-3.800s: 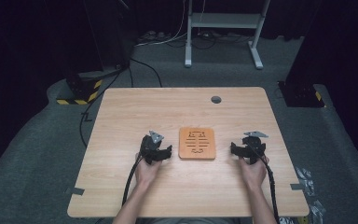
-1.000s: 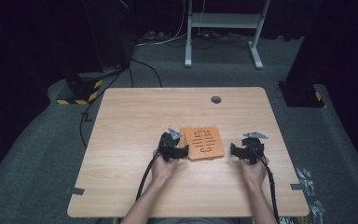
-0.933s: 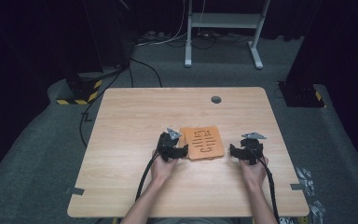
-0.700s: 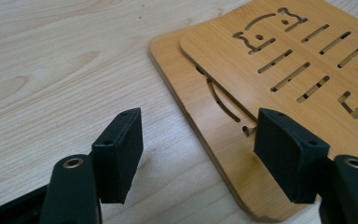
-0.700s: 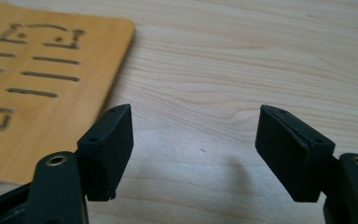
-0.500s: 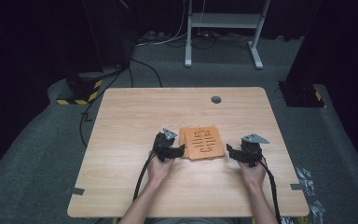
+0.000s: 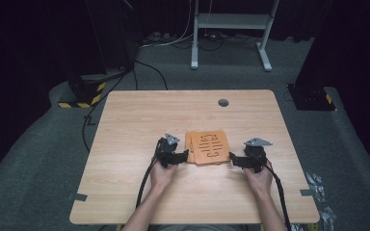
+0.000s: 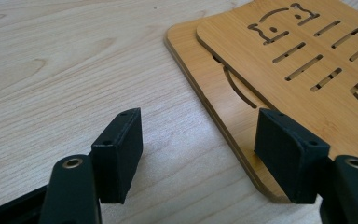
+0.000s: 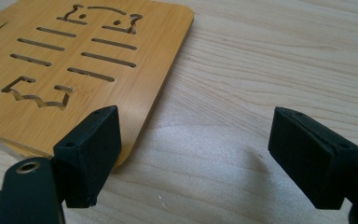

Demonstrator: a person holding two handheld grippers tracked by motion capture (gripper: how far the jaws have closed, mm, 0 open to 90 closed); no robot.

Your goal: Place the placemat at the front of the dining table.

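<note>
Two thin wooden boards [image 7: 207, 147] are lying stacked, the top one slid a little to one side, in the middle of the table [image 7: 125, 125] in the high view. They look stiff, light and smooth, so they may be slippery. The left tool [image 7: 177, 157] is sitting spread wide at their left edge. The right tool [image 7: 237, 160] is also spread wide, holding nothing, at the right edge. The edges look best for pinching.

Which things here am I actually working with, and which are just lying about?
In play:
upper board
lower board, offset beneath it
left gripper, open at the stack's edge
right gripper, open at the opposite edge

Lying about:
table grommet
white stand on the floor
black cable
</note>
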